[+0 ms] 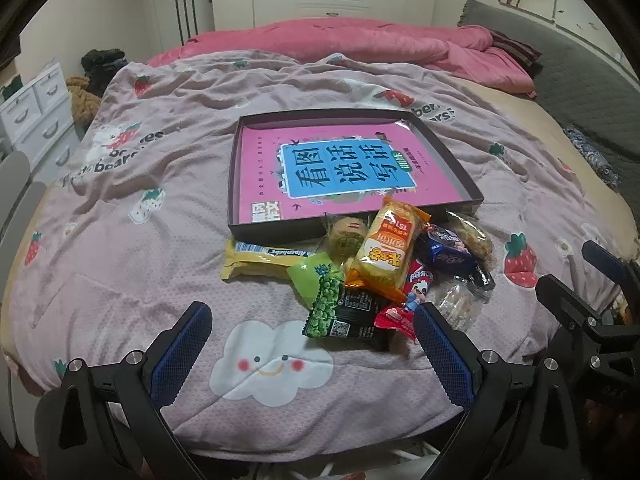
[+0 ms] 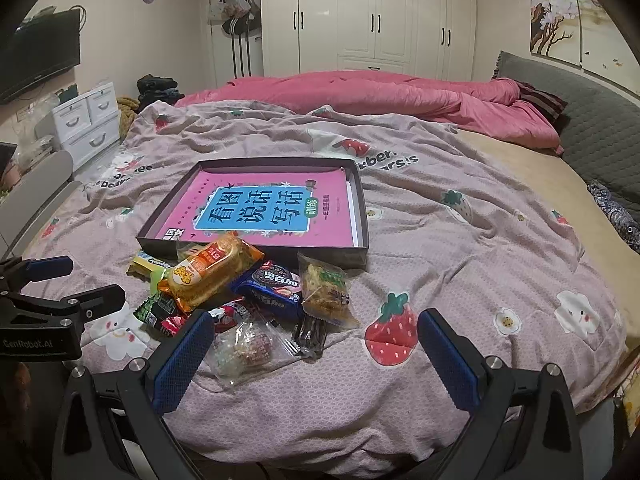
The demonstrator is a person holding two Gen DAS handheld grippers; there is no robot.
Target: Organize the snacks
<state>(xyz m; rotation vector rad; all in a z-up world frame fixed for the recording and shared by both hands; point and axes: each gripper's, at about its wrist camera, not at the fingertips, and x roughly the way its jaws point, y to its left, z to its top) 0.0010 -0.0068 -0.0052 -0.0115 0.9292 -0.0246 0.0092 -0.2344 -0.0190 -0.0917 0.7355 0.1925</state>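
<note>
Pink book [image 1: 348, 168] in dark tray [image 1: 460, 168]: "看图说话写话", green tag "训练". Left gripper [image 2: 60, 280] body: "GenRobot.AI". Yellow wrapper [image 1: 260, 260]: "Alpenliebe". Orange pack [image 1: 386, 248]: "151". Quilt [image 1: 120, 160]: partial "bears". Other snack labels too small to read.

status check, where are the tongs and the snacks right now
Left tongs open, empty, hovering at the near edge of the snack pile. Right tongs open, empty, clear packet by left finger. Tray holds only the pink book; nothing blocking.
</note>
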